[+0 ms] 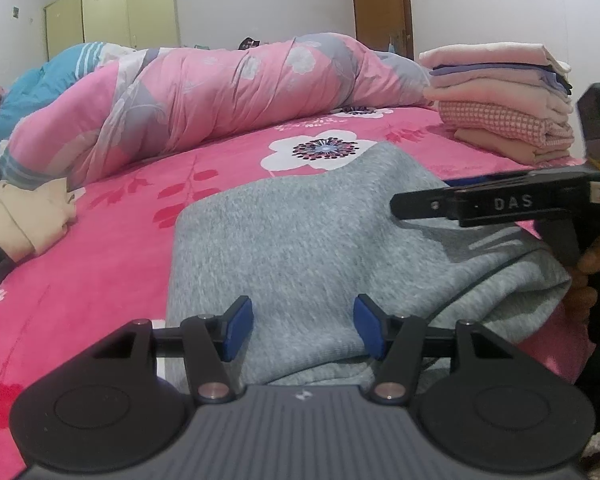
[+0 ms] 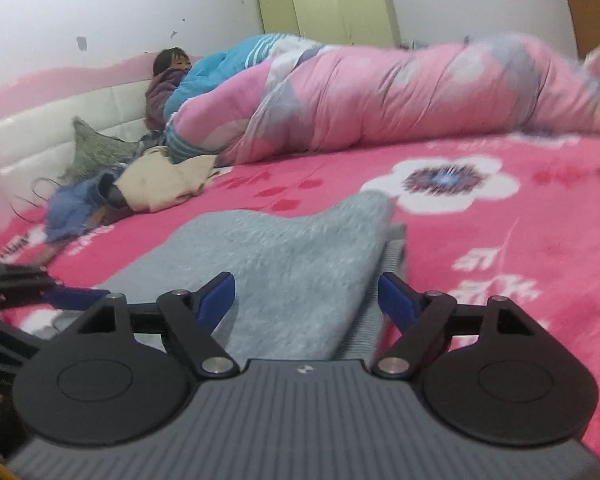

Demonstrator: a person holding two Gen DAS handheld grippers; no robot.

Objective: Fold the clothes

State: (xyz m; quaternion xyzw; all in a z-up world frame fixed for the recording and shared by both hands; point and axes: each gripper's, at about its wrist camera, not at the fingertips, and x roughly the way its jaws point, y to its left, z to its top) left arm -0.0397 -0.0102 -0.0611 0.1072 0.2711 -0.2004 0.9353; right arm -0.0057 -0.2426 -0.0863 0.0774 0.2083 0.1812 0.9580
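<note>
Fuzzy grey knit garment (image 1: 300,248), folded, on my plush pink floral bed (image 1: 100,280); at six o'clock, left hand-held gripper (image 1: 303,330) and right hand-held gripper (image 2: 306,300), blue-padded, agape, empty.

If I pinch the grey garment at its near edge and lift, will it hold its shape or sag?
The grey garment will probably sag: it already drapes in soft folds over the pink bedsheet. Its fuzzy knit looks grippy, so the left gripper pads likely won't slip. It looks thick, so perhaps slightly heavy.

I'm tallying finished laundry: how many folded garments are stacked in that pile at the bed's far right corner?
About 7 in the folded stack, top to bottom: cream, dark blue, lilac, pink, peach, checked pink, tan. Thin layers may be hidden.
</note>
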